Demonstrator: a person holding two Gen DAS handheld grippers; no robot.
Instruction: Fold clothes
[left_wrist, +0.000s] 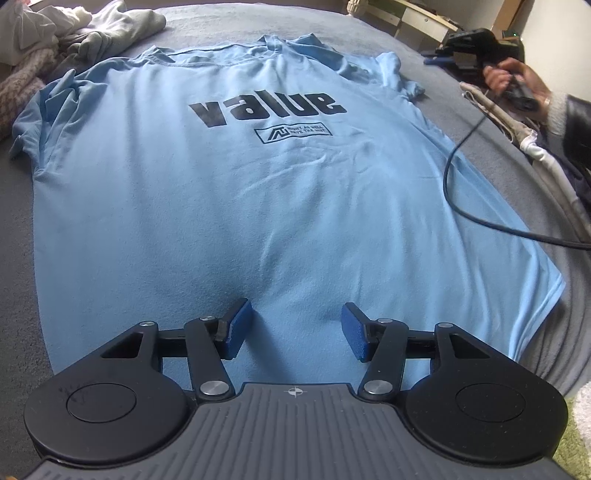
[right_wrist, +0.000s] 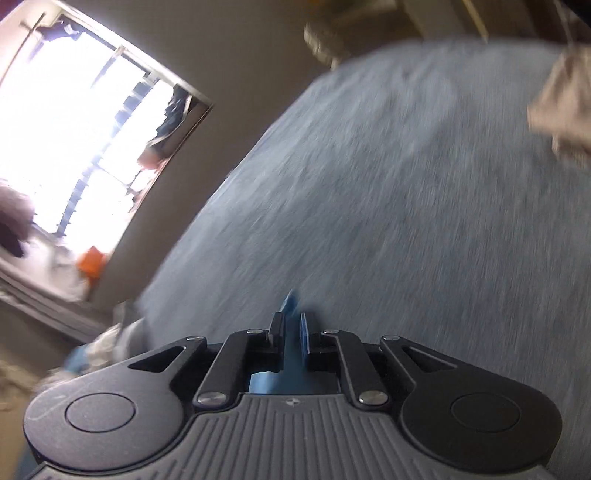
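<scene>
1. So the light blue t-shirt (left_wrist: 258, 192) is spread flat on the grey bed (left_wrist: 22, 229), print side up, collar at the far end and hem nearest the left wrist camera. Both sleeves are out to the sides and a bit rumpled. No fold in it yet, so I'd say this is the very start of the folding step.

2. The left hand-held gripper (left_wrist: 296, 328) hovers over the middle of the hem with its jaws apart and nothing between the blue pads (left_wrist: 238, 326).

3. The right hand-held gripper (right_wrist: 291, 332) is way off near the far right edge of the bed, in a person's hand (left_wrist: 517, 79). Its view is smeared with blur. The jaws look just barely parted, and I can't tell if that blue sliver between them is cloth or only pad.

4. Next move, my guess: each gripper needs to pinch an edge, probably hem and shoulder on 1 side, then carry it across.

5. The black cable (left_wrist: 465, 177) lies over the shirt's right side and could snag.
</scene>
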